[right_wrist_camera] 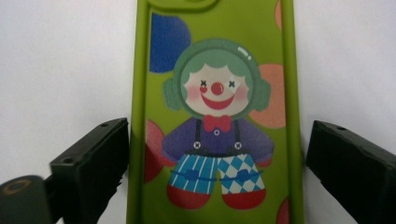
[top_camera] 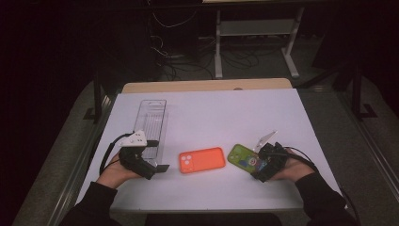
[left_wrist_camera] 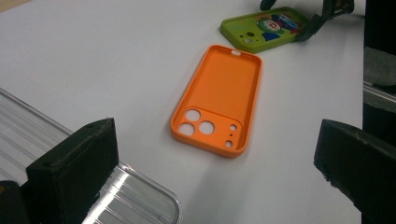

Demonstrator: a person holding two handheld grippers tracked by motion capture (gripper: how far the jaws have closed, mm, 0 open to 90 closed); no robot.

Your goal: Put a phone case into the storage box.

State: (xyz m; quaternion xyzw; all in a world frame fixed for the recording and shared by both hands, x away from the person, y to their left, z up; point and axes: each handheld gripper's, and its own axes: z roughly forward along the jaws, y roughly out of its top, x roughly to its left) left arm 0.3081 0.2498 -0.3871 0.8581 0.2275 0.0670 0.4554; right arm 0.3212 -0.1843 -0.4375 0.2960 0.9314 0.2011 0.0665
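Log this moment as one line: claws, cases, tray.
right claw: open, straddling green clown case, pads not pressing | left claw: open, empty, over clear tray edge | orange case: inside up, untouched

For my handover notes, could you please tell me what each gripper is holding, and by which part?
Nothing is held. The right gripper straddles the green phone case across its long sides, gaps showing. The left gripper is open.
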